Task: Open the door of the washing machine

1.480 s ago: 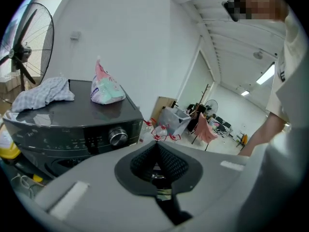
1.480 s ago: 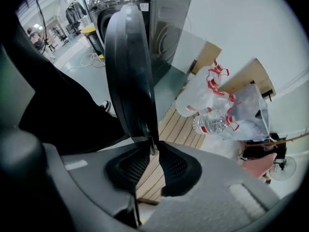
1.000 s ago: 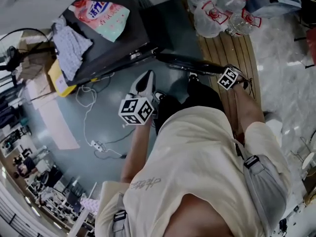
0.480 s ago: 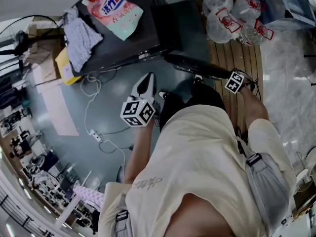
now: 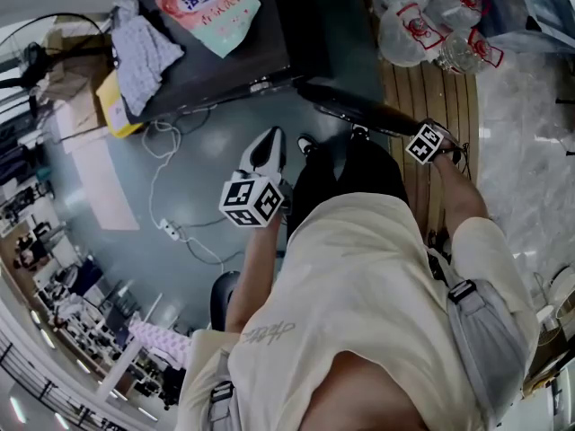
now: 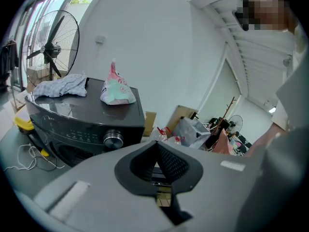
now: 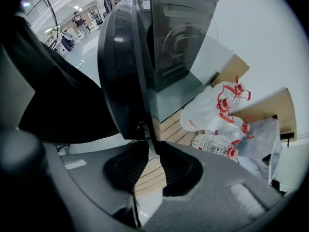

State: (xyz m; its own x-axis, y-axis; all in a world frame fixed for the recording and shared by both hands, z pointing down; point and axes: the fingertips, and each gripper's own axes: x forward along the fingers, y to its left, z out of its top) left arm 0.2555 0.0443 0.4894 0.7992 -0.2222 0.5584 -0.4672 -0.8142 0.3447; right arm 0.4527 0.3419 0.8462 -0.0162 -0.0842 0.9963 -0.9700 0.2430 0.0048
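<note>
Right gripper view is showing me the right gripper (image 7: 152, 146) pointing down at the floor, with the thin rim of the door (image 7: 120, 71) lying between its pads. The jaws have just been opening, and the pads are only lightly touching that rim. I am judging the hold is being eased because the door is already standing swung wide. My left gripper (image 6: 155, 151) is hanging clenched on nothing, kept clear of the work and tilted downward. Farther off, the washing machine (image 6: 82, 124) is carrying a detergent pouch (image 6: 117, 88) and a cloth (image 6: 60, 86).
</note>
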